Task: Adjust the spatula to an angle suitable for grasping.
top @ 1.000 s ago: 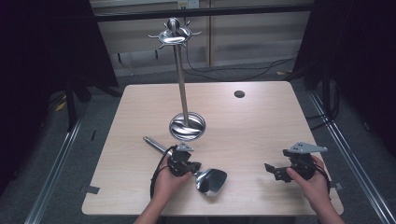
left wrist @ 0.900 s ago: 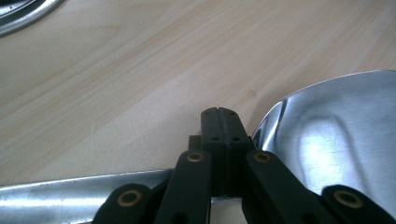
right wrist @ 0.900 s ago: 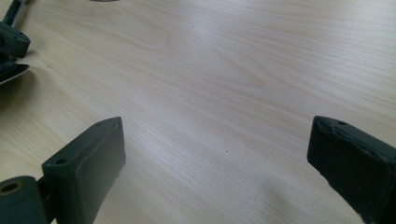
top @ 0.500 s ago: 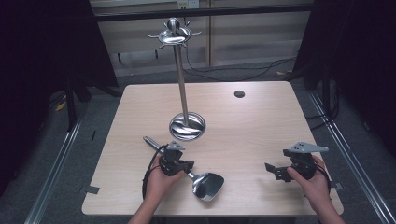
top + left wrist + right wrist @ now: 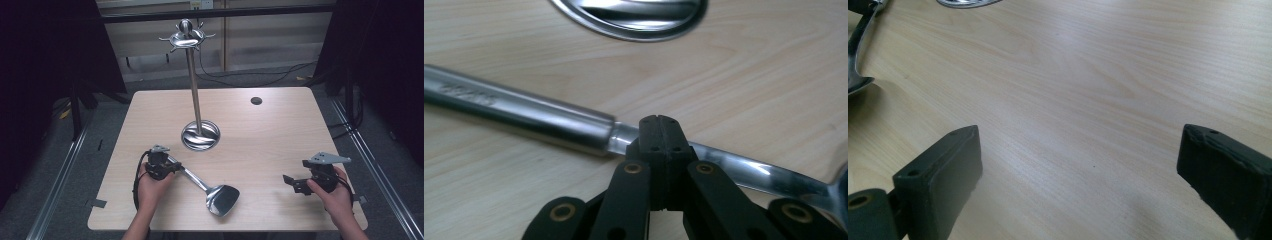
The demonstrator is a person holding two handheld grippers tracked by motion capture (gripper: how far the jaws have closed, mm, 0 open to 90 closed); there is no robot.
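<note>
The ladle [image 5: 207,189] lay flat on the table [image 5: 280,135], bowl toward my near edge and handle running back-left toward the stand [image 5: 200,135], whose round base sat just beyond it. I judged the job was to lift the ladle for hanging on the stand's hooks, so its place close to the base made sense: a short reach.

My left gripper [image 5: 162,162] sat over the handle. In the left gripper view its jaws were pressed together with no gap, tips [image 5: 659,131] resting right at the thin neck where the thick handle [image 5: 519,112] narrows. The ladle passed behind the closed tips, not between them, so I took it as touching or nudging the neck and holding nothing. The high view could not tell me that; from above the gripper hid the contact.

My right gripper [image 5: 305,182] waited well apart at the right, low over bare wood, probably kept clear until needed. The right gripper view showed its jaws spread wide with nothing between them [image 5: 1078,175], and the ladle's bowl [image 5: 858,82] off at the far left edge
</note>
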